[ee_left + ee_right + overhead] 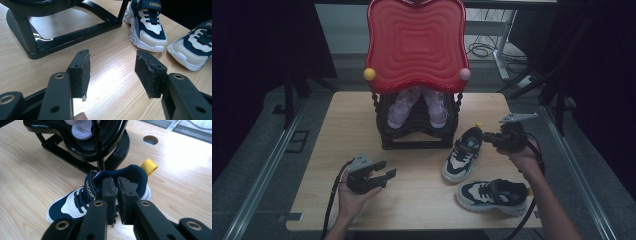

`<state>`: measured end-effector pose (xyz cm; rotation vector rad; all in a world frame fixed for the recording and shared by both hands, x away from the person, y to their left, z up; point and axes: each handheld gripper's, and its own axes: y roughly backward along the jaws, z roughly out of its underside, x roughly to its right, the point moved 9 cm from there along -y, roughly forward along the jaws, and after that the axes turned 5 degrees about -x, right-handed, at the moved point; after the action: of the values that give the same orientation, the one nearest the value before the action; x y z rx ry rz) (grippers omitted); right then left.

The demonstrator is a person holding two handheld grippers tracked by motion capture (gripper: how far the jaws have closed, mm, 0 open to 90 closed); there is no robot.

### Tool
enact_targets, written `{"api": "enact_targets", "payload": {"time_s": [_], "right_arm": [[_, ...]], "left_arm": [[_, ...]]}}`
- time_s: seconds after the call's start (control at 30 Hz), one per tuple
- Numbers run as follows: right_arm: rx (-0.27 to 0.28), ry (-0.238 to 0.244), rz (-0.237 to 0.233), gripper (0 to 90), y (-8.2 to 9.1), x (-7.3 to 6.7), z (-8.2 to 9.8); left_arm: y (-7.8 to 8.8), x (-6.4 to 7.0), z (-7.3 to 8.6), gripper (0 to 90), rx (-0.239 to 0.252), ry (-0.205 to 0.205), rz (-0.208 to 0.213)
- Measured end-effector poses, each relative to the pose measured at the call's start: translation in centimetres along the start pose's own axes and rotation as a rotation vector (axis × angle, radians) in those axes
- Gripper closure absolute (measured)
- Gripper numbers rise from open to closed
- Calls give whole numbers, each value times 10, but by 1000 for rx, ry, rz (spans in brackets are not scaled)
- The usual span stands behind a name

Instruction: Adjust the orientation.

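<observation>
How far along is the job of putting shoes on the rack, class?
Done, it seems: a pink pair sits on the black rack. In hand: the right gripper, jaws nearly closed with nothing visibly between them, is at the heel of one navy shoe. Left: both navy shoes, including the nearer one, remain on the table; the left gripper waits open.

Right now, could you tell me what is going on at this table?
A person works with two hand-held grippers. The right hand-held gripper, jaws nearly together with nothing visibly between them, sits at the heel opening of a navy-and-cream sneaker beside the black shoe rack. Its partner sneaker lies nearer. The left hand-held gripper is open over bare wooden tabletop.
</observation>
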<state>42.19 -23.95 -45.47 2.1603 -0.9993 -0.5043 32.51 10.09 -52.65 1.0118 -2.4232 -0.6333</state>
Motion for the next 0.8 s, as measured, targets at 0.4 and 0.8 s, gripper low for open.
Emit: {"api": "enact_targets", "payload": {"time_s": [0.4,0.8], "right_arm": [[-129,39,-84,682,-33,-8,3],[-219,85,-136,659,-51,-19,5]], "left_arm": [[0,0,0,465,-3,-2,1],[0,0,0,465,1,-1,1]]}}
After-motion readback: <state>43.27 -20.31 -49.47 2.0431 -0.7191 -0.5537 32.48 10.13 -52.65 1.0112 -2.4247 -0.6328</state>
